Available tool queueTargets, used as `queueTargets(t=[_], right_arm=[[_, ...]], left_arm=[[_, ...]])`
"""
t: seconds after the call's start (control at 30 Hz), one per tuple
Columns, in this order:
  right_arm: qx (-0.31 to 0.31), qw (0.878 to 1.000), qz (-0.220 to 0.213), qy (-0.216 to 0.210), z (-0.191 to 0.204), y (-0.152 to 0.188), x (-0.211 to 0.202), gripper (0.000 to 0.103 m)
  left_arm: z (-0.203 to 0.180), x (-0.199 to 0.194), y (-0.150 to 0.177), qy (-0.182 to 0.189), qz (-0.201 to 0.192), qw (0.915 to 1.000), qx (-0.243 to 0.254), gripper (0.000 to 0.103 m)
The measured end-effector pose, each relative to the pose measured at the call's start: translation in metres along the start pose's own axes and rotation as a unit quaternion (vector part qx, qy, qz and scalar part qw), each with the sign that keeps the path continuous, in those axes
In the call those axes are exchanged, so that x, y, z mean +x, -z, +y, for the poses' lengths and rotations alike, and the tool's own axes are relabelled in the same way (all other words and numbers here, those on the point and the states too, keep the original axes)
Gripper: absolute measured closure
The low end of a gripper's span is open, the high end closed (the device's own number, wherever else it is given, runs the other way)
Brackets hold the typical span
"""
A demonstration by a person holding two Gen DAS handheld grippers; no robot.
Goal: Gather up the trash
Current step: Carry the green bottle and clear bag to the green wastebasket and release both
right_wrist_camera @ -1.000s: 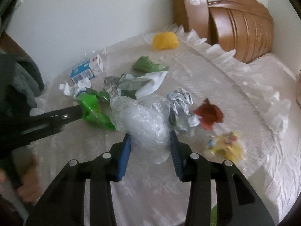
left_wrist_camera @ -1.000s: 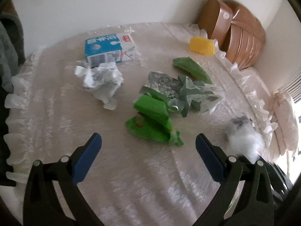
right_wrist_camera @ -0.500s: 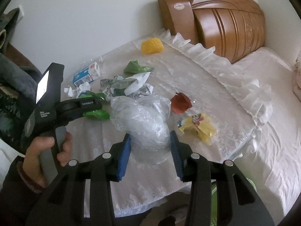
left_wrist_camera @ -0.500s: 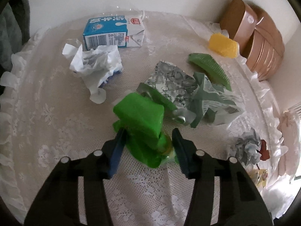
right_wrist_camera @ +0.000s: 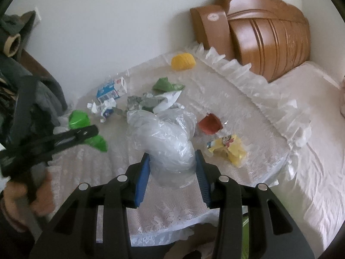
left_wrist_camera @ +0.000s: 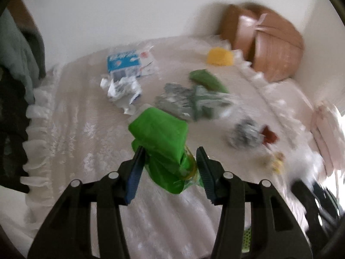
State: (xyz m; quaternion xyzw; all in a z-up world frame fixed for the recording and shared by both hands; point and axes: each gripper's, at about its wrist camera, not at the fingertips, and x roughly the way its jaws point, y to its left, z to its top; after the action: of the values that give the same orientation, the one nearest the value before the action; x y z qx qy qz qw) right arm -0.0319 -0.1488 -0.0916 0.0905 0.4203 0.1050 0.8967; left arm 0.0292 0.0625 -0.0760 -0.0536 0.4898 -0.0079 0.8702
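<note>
My left gripper [left_wrist_camera: 169,161] is shut on a crumpled green plastic bag [left_wrist_camera: 161,138] and holds it above the lace-covered table [left_wrist_camera: 71,129]. The bag also shows in the right wrist view [right_wrist_camera: 78,119], by the left gripper's black finger [right_wrist_camera: 75,136]. My right gripper [right_wrist_camera: 172,168] is shut on a clear crumpled plastic bag [right_wrist_camera: 166,133], held above the table [right_wrist_camera: 170,211]. Trash lies on the table: a blue milk carton [left_wrist_camera: 127,63], crumpled white paper [left_wrist_camera: 123,90], silver-green wrappers [left_wrist_camera: 189,101], a foil ball [left_wrist_camera: 243,132], a red scrap [right_wrist_camera: 210,124] and a yellow wrapper [right_wrist_camera: 227,147].
A yellow sponge-like lump [right_wrist_camera: 183,61] and a green wrapper [right_wrist_camera: 166,85] lie near the far edge. A brown wooden headboard [right_wrist_camera: 263,32] stands at the back right, with a white bed [right_wrist_camera: 312,151] to the right. Dark clothes [left_wrist_camera: 15,64] hang at the left.
My left gripper closed on the green bag and lifted it off the table. My right gripper rose and drew back, still holding the clear bag.
</note>
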Motion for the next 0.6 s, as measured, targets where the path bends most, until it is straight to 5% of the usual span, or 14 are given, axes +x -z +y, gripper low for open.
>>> queueTargets(t=[0.23, 0.4, 0.6], right_arm=[[0.036, 0.999, -0.020, 0.028, -0.041, 0.022, -0.040, 0.061], [0.079, 0.993, -0.012, 0.088, -0.087, 0.061, -0.070, 0.061], [0.157, 0.972, 0.007, 0.174, -0.149, 0.120, -0.105, 0.061]], left_arm=[[-0.078, -0.043, 0.028, 0.076, -0.019, 0.9916, 0.103, 0.055], [-0.148, -0.043, 0.050, 0.136, -0.001, 0.9728, 0.188, 0.055], [-0.219, -0.043, 0.080, 0.191, 0.019, 0.9492, 0.250, 0.055]])
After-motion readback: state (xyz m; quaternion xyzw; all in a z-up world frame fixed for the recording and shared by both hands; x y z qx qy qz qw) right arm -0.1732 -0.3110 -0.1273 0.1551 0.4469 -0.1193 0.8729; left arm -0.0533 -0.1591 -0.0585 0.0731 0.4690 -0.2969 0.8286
